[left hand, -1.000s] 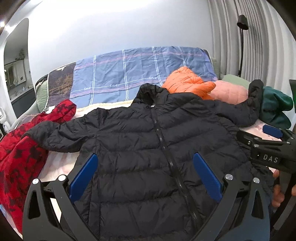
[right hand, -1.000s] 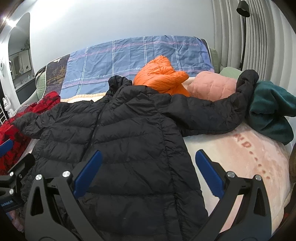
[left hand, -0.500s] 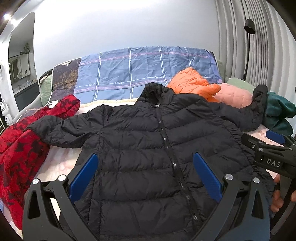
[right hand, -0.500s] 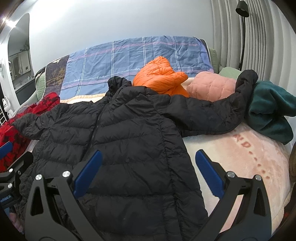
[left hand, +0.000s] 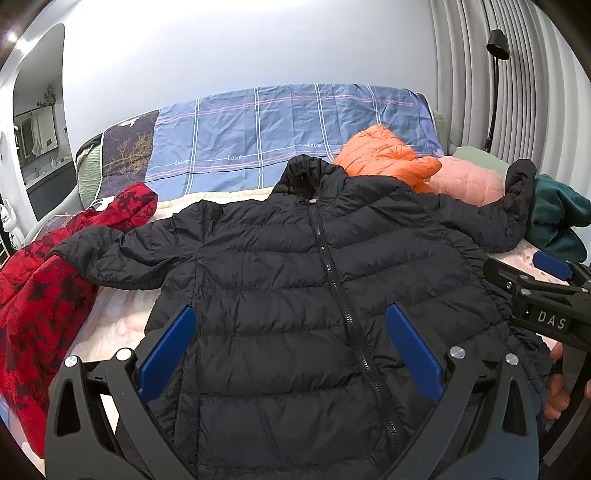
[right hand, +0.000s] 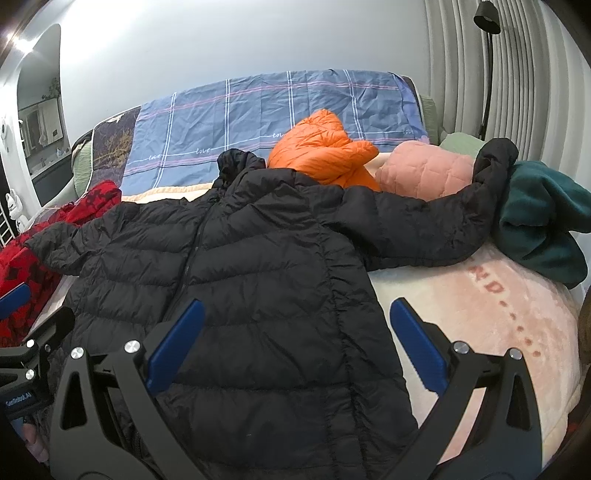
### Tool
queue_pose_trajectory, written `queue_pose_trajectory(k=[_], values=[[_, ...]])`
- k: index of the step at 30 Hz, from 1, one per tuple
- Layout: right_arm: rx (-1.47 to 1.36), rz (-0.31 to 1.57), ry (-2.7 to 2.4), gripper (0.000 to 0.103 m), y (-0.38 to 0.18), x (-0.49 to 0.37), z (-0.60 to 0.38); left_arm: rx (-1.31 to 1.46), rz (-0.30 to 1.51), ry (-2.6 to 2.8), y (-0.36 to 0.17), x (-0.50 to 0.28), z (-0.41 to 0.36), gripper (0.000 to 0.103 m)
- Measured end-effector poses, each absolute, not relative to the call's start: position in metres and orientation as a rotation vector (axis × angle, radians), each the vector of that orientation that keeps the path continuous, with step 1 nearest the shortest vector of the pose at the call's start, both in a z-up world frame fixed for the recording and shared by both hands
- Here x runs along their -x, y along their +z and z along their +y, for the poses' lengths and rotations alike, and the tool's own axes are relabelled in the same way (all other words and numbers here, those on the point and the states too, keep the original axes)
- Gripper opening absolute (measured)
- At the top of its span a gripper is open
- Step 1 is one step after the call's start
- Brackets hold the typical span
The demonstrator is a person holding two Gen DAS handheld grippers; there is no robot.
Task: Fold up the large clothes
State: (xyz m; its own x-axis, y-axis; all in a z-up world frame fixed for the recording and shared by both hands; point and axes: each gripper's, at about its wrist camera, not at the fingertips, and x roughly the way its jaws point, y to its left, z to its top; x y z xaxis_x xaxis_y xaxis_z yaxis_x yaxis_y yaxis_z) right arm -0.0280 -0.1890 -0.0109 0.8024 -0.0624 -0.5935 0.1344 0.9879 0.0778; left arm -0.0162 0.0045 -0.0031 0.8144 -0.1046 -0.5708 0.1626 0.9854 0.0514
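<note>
A black puffer jacket [left hand: 295, 280] lies front up and zipped on the bed, both sleeves spread out. It also shows in the right wrist view [right hand: 236, 266]. Its left sleeve lies over a red garment [left hand: 40, 295]; its right sleeve cuff [right hand: 495, 158] rests against a dark green garment [right hand: 543, 218]. My left gripper [left hand: 290, 347] is open and empty above the jacket's lower front. My right gripper [right hand: 291, 339] is open and empty above the jacket's right side edge.
An orange jacket [right hand: 325, 147] and a pink quilted garment [right hand: 424, 170] lie behind the black jacket. A blue checked sheet [left hand: 280, 125] covers the headboard. The pink blanket [right hand: 480, 325] is bare at the right. A floor lamp [right hand: 487, 22] stands by the ribbed wall.
The left wrist view has shifted a little rightward and back, so more of the red garment and the left sleeve shows. The right gripper has hardly moved. Both stay open.
</note>
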Motion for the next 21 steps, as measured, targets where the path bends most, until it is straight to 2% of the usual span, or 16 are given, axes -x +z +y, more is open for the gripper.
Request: queue_pose_trajectory(k=[21], values=[[-0.112, 0.636, -0.109, 0.101, -0.0141, 0.0272, -0.1854, -0.084, 0.615, -0.152, -0.0073, 0.0152, 0.0044, 0.102]])
